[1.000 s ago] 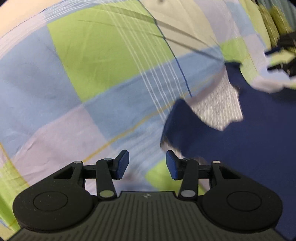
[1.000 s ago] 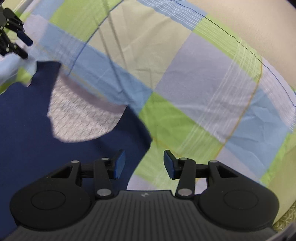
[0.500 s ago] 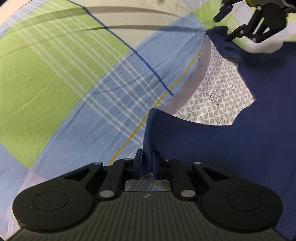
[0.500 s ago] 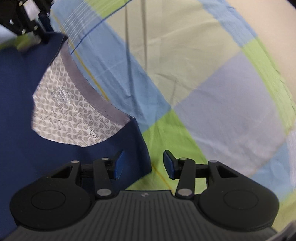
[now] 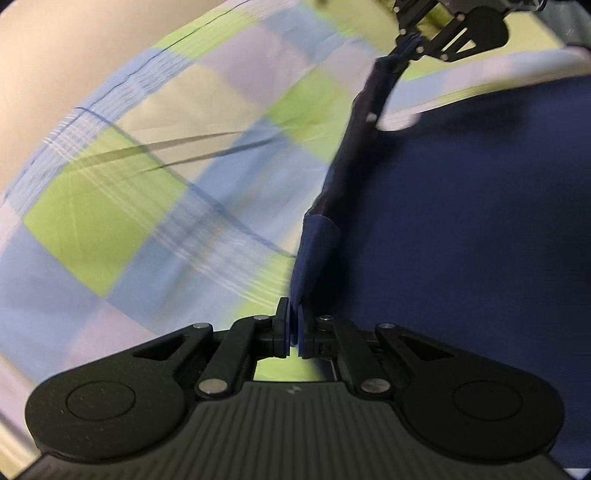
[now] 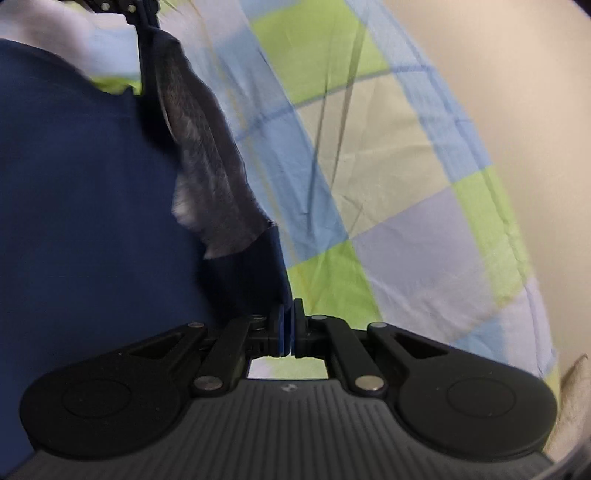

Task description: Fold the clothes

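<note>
Left wrist view, nearest field: the left gripper has its 2 fingers pressed together on a shoulder edge of the navy garment. From that pinch the neckline edge runs taut and away to the right gripper, seen at the far top of the frame, where its fingers also pinch the cloth. Right wrist view confirms this: the right gripper is clamped on the opposite shoulder edge of the navy garment, with the grey patterned inner lining of the neck showing between the 2 grips, and the left gripper holding the far end.

Garment location: the body of the garment spreads over the checked bedsheet, with only the neckline edge raised between the grippers.

Task progress, as a judgement: both grips are secured and the top edge appears lifted, so the fold is at its start. No folded layer or crease is visible in either view. Carrying the held edge over the body, laying it down and any further folds remain. Motion blur limits detail.

Count:
- Grippers: 2, both closed on cloth.
- Garments: 1.
- Bedsheets: 1.
- Completed folds visible: 0.
</note>
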The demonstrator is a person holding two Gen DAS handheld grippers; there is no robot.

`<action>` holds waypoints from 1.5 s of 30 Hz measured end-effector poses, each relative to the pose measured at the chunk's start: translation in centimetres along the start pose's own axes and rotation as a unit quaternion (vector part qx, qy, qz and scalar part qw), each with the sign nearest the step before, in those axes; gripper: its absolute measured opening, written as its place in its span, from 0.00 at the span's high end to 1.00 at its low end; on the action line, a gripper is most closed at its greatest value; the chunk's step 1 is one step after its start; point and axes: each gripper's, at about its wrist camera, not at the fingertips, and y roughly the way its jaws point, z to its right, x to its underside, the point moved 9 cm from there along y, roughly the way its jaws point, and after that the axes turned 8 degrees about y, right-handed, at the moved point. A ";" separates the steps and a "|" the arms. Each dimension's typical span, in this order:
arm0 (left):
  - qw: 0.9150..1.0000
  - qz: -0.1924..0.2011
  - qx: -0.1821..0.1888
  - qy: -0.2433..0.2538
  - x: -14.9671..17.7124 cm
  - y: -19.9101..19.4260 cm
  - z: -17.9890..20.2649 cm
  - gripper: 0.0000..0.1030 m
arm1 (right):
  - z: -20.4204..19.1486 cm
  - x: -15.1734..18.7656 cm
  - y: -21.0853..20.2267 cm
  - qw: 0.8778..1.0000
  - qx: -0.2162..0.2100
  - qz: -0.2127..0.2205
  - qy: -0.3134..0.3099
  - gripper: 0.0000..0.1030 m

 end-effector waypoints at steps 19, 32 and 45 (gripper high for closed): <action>0.996 -0.047 0.072 -0.030 -0.2 -3.3 9.8 0.86 | -8.9 6.8 -9.6 0.993 -0.089 -0.073 -0.004 1.00; 0.998 -0.025 0.033 0.048 -0.5 -16.3 18.7 0.55 | -8.5 9.6 -25.1 0.994 -0.036 -0.068 0.077 0.75; 0.977 -0.056 0.011 0.203 0.3 -14.8 29.2 0.35 | -11.5 11.2 -31.8 0.982 -0.029 -0.086 0.168 0.67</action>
